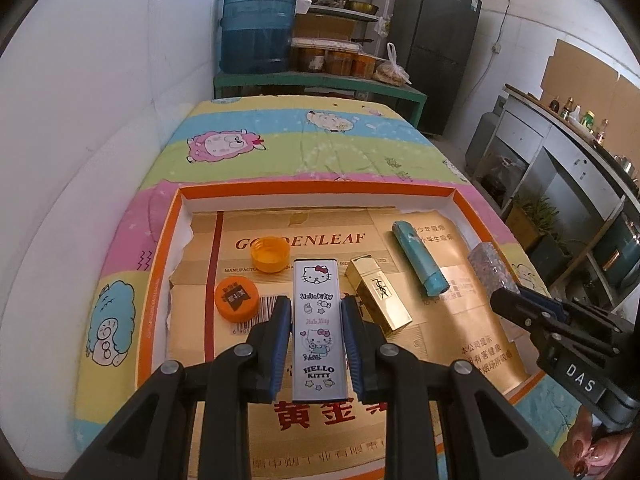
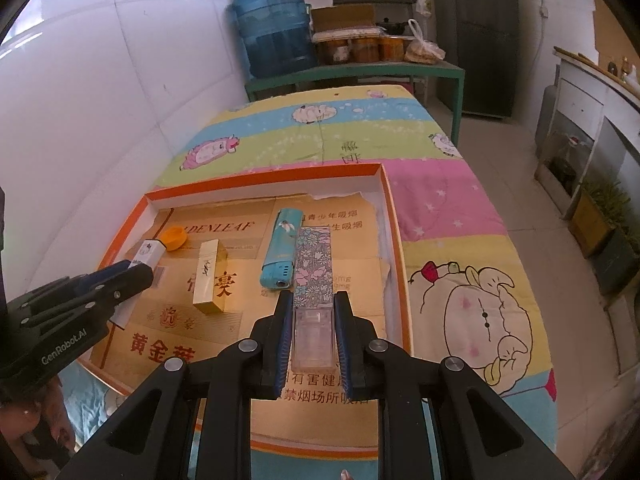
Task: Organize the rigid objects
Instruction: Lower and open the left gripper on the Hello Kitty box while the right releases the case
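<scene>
My left gripper (image 1: 316,304) is shut on a Hello Kitty tin (image 1: 317,320), held over the orange-rimmed tray (image 1: 160,248). My right gripper (image 2: 312,300) is shut on a floral flat box (image 2: 313,272) with a clear end, over the tray's right side (image 2: 394,240). In the tray lie a gold YSL lipstick box (image 1: 378,294) (image 2: 209,276), a teal lighter (image 1: 420,258) (image 2: 280,246), an orange cap upside down (image 1: 270,254) (image 2: 174,238) and an orange lid (image 1: 236,298). The right gripper with the floral box (image 1: 490,266) shows in the left wrist view; the left gripper with the tin (image 2: 146,252) shows in the right wrist view.
The tray sits on a table under a cartoon-print cloth (image 2: 460,208), against a white wall (image 1: 100,120) on the left. A blue water jug (image 1: 256,24) and shelves stand beyond the table. The floor and cabinets (image 2: 580,140) are to the right.
</scene>
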`<state>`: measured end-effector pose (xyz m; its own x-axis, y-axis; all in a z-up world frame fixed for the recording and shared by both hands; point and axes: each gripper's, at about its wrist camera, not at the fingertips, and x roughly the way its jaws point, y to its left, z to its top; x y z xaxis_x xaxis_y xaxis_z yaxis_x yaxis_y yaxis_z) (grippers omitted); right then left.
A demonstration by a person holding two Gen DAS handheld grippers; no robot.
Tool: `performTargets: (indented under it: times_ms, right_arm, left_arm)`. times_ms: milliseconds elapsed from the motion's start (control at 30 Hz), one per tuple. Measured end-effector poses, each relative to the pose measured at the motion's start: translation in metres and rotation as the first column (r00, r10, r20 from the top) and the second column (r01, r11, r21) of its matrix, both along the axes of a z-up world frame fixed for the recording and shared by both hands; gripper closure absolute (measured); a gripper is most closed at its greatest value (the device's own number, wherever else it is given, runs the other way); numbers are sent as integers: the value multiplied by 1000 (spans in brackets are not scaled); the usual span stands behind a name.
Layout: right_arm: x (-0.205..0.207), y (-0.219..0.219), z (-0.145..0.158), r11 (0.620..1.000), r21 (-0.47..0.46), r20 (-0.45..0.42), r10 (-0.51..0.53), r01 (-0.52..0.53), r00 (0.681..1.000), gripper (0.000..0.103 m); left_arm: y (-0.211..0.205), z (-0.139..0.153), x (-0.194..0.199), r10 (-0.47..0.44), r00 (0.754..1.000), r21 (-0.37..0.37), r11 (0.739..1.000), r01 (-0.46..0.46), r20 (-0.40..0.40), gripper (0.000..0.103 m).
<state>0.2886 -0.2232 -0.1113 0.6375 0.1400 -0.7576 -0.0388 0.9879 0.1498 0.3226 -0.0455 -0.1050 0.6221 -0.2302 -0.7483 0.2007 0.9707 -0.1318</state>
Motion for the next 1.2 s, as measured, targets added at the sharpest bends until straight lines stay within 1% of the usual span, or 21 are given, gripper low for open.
performTargets:
  times_ms: [500,600,833,933,967,1033,1067,1100,1200]
  right_arm:
    - [13,2,-21,1000,-25,-45,-1,0,999,83]
    - [14,3,-25,1000,-27,-60,1,-2,998,83]
    - [15,5,-29,998,-60,-66,-14,10,998,83]
    - [16,7,-30,998,-67,-69,-16,12,997,80]
    - [16,7,-30,998,-64,-69,-14,9,998,78]
    - [16,7,-28,998,-63,-66,-11,7,998,77]
    - [15,7,-28,998,-63,-63,-13,9,998,76]
    - [14,7,-27,998,-63,-60,-15,11,998,76]
    - [12,6,-22,998,-66,-51,-26,22,998,75]
  left_arm:
    - [-13,-28,10,-26,998,35,999,28,-62,77]
    - [-14,-30,11,-28,998,39,999,30,-59,77]
    - [-10,-33,13,-34,998,19,999,35,-59,77]
    - [-9,-32,13,-38,997,15,999,39,-61,76]
    - [-9,-31,13,-37,997,16,999,38,-61,73]
    - [-8,-30,12,-34,998,19,999,35,-57,60]
    - [-8,-30,12,-35,998,20,999,36,-57,52]
    - [-8,-30,12,-38,997,19,999,40,-60,48]
    - [-8,-27,10,-43,997,20,999,44,-59,48]
